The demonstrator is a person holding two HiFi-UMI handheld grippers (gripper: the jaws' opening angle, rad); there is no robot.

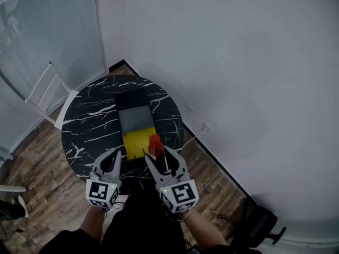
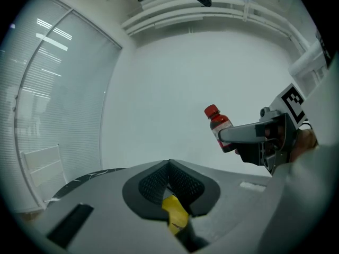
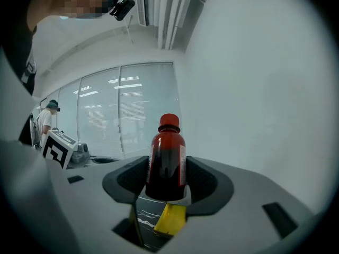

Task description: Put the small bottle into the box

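A small red bottle (image 1: 155, 146) with a red cap stands upright between the pads of my right gripper (image 1: 156, 153), which is shut on its body (image 3: 168, 160). It hangs over the near right corner of an open box with a yellow inside (image 1: 133, 141) on the round black marble table (image 1: 87, 126). In the left gripper view the bottle (image 2: 220, 128) shows at the right, lifted and held by the right gripper (image 2: 265, 136). My left gripper (image 1: 110, 160) hovers over the table's near edge, left of the box. Its pads (image 2: 169, 165) meet with nothing between them.
Beyond the yellow part lie a grey panel (image 1: 136, 119) and a black panel (image 1: 132, 98). A white frame (image 1: 45, 91) stands left of the table and a dark chair base (image 1: 259, 226) on the wood floor at lower right. A white wall runs behind.
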